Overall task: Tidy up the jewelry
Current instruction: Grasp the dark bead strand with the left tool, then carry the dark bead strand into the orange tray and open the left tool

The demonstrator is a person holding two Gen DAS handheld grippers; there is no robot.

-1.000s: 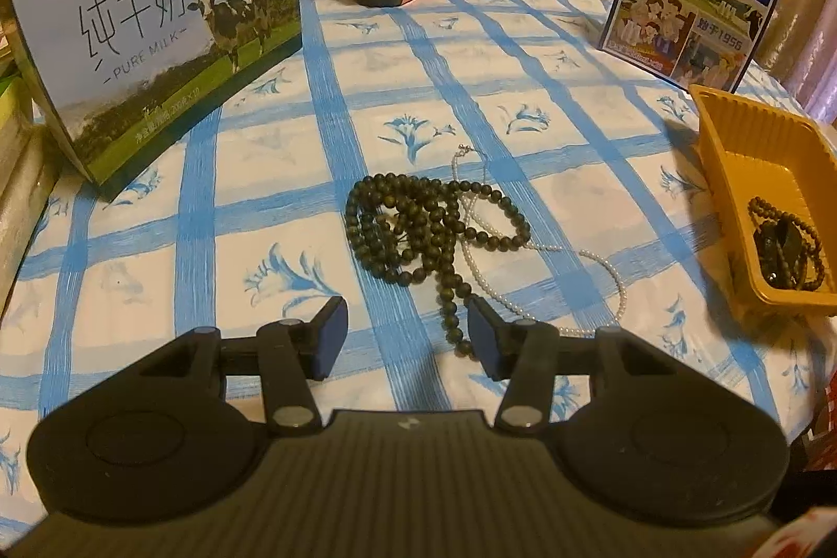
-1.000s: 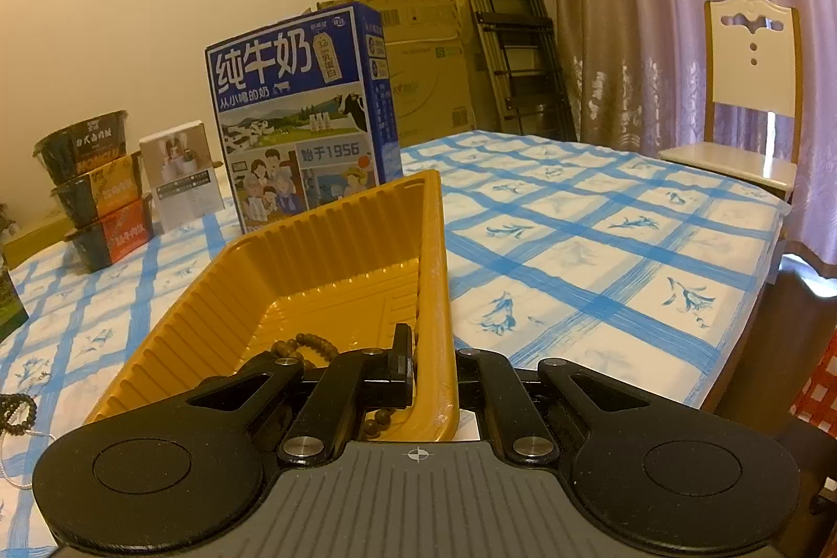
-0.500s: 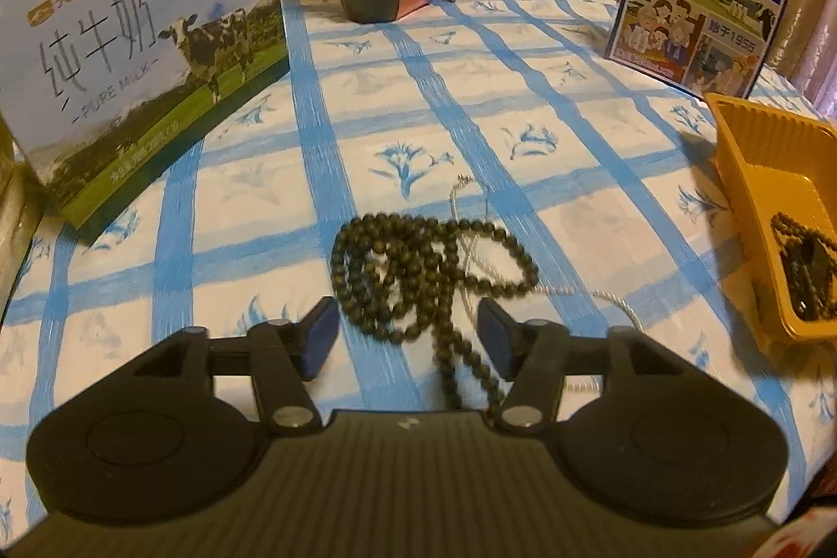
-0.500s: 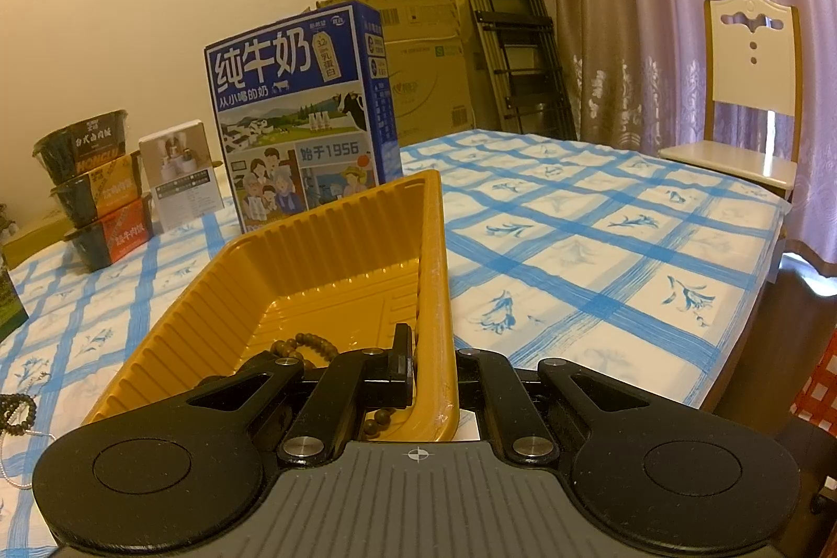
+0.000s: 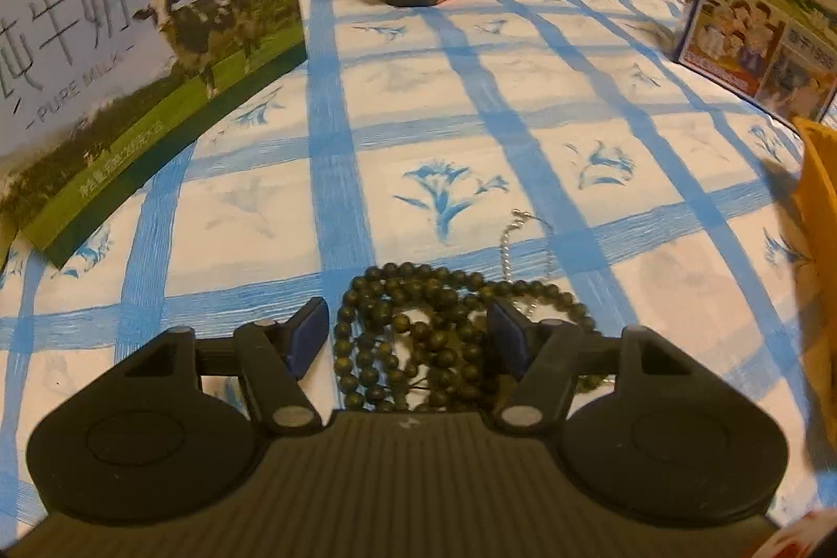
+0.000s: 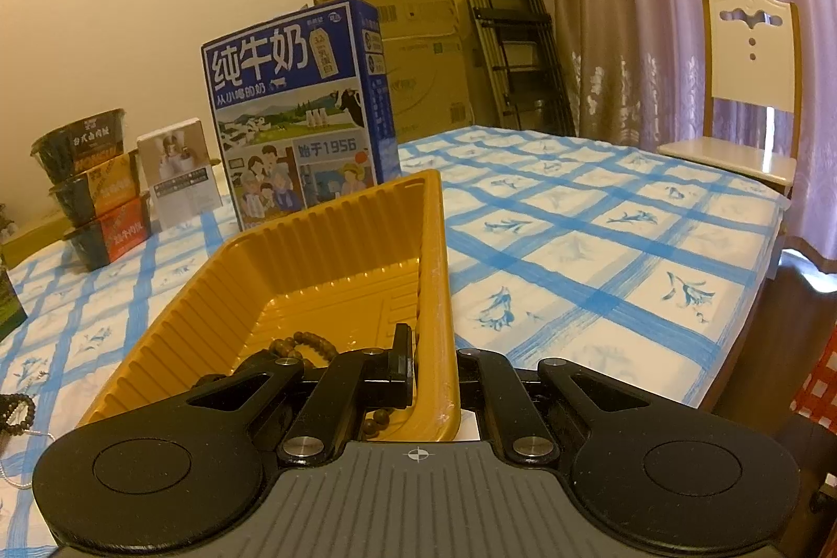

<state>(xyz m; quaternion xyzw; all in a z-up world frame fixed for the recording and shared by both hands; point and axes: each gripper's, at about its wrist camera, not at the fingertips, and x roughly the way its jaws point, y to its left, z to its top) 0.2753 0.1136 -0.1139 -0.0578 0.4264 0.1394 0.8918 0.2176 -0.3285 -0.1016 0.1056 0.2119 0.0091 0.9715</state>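
Note:
A dark green bead necklace [image 5: 418,338] lies coiled on the blue-checked tablecloth, with a thin pearl necklace's silver chain end [image 5: 510,239] beside it. My left gripper [image 5: 408,338] is open, its jaws on either side of the bead coil, low over the cloth. My right gripper [image 6: 434,369] is shut on the near right wall of the yellow tray [image 6: 324,254]. A brown bead bracelet [image 6: 308,346] lies inside the tray. The tray's edge shows in the left wrist view [image 5: 818,202]. The bead necklace also shows at the right wrist view's far left [image 6: 15,411].
A pale blue milk carton [image 5: 131,50] stands at the left. A dark blue milk box [image 6: 298,113] stands behind the tray. Stacked noodle bowls [image 6: 99,192] and a small white box [image 6: 178,176] stand at the back. A chair [image 6: 748,98] stands by the table's far right.
My left gripper has moved forward and down until its open jaws straddle the dark bead necklace. My right gripper and the tray have not moved.

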